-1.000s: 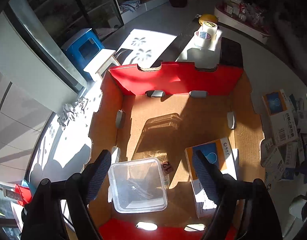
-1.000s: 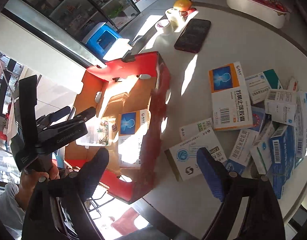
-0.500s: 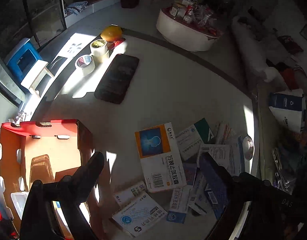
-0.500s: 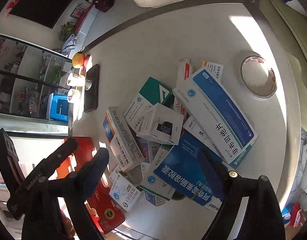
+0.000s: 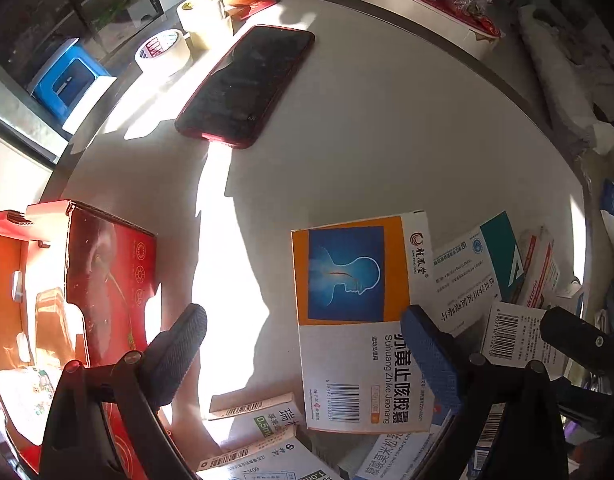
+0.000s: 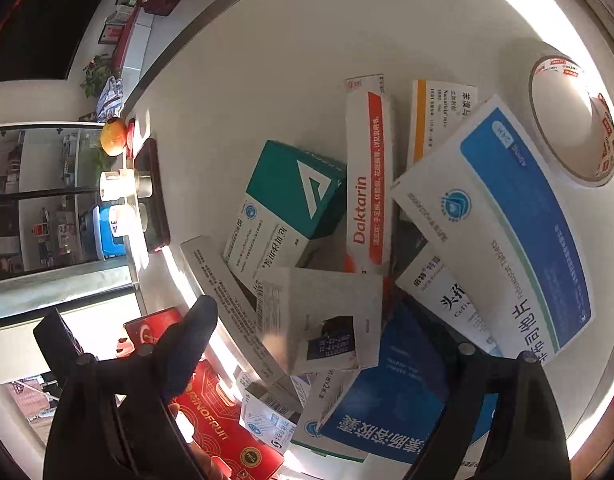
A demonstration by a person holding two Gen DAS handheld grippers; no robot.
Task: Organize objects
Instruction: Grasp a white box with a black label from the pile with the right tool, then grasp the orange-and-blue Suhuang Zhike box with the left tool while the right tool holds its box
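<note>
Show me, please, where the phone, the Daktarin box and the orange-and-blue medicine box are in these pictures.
phone (image 5: 247, 84): left wrist view, middle of its dark screen.
Daktarin box (image 6: 367, 184): right wrist view, its white face.
orange-and-blue medicine box (image 5: 347, 276): left wrist view, its blue picture.

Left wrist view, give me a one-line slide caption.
Left gripper, jaws opening and empty, above an orange-and-blue medicine box beside the red carton.
</note>
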